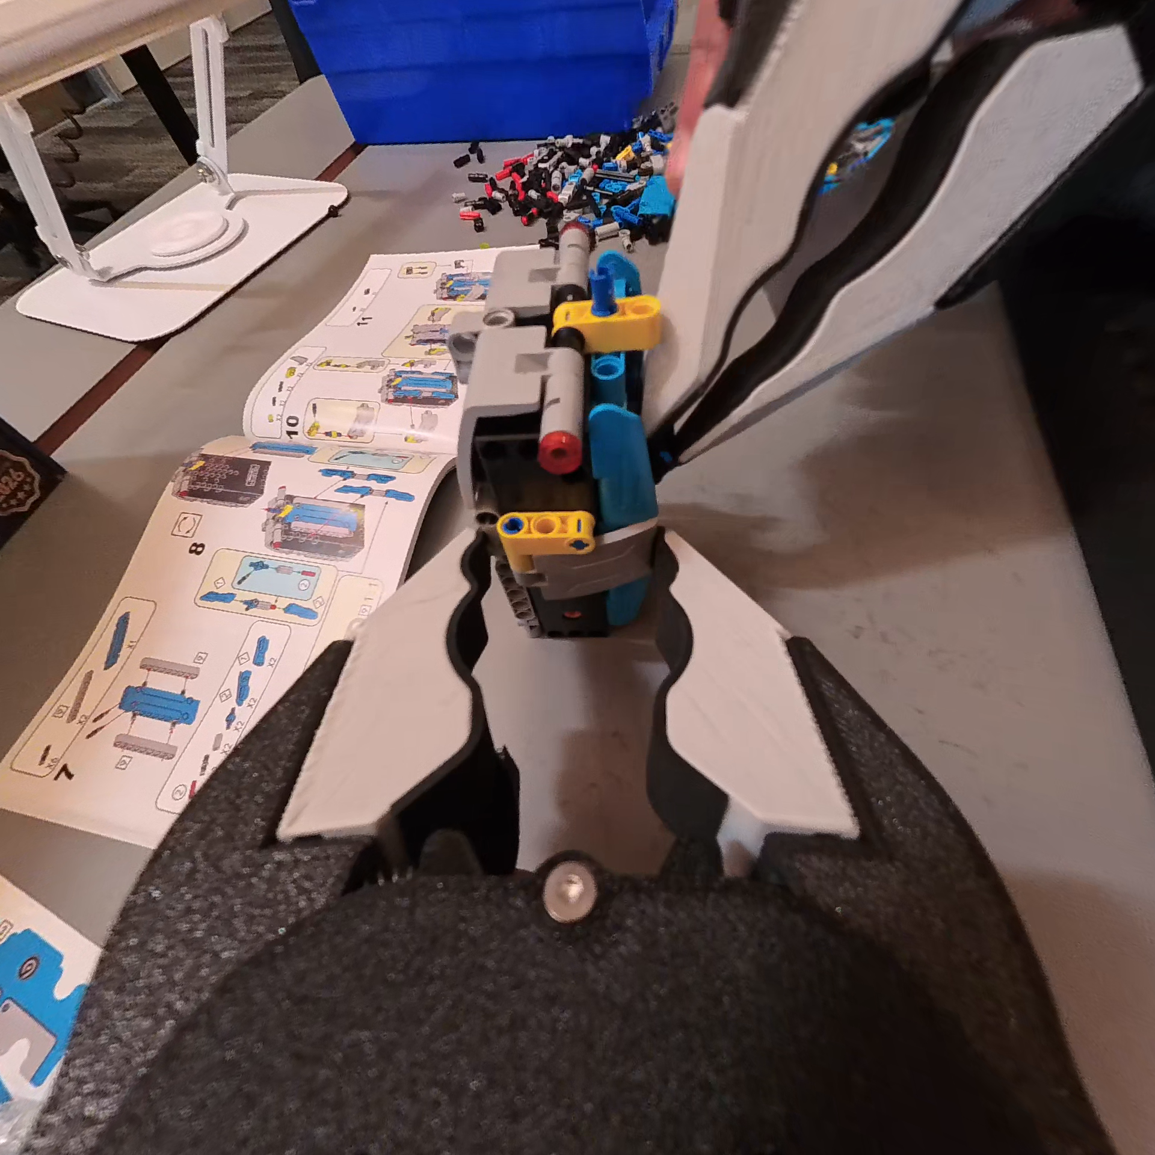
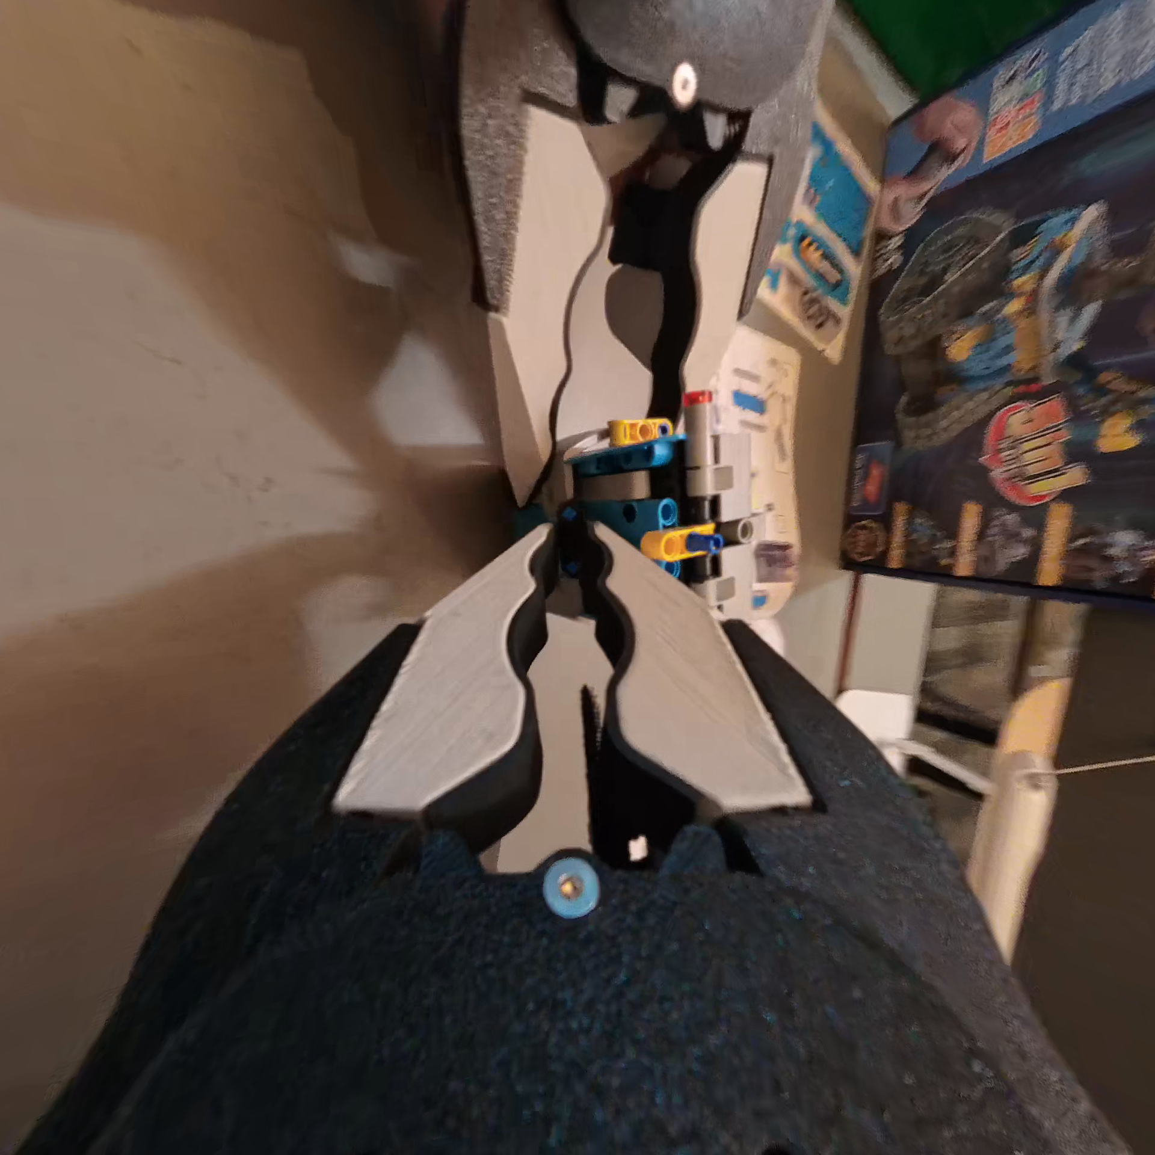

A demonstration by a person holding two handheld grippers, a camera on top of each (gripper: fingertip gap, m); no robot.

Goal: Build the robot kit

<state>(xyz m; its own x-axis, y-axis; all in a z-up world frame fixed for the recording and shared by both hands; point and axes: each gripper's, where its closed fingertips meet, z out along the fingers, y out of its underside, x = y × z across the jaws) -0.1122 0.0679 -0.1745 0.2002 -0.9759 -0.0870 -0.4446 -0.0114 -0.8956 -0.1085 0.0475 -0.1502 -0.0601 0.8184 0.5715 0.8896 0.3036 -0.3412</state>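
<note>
Basically left gripper (image 1: pixel 569 562) pinches grey-blue-yellow plastic brick assembly (image 1: pixel 550 437), right gripper (image 2: pixel 572 550) clamps its blue pin at 2 o'clock, grey tabletop (image 1: pixel 875 562).

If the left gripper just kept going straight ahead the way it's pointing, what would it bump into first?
Nothing new, really: the left gripper already has its fingers around the near end of the brick model. Pushing on would only press further onto it. Beyond it lies the pile of loose bricks, though depth is hard to judge.
</note>
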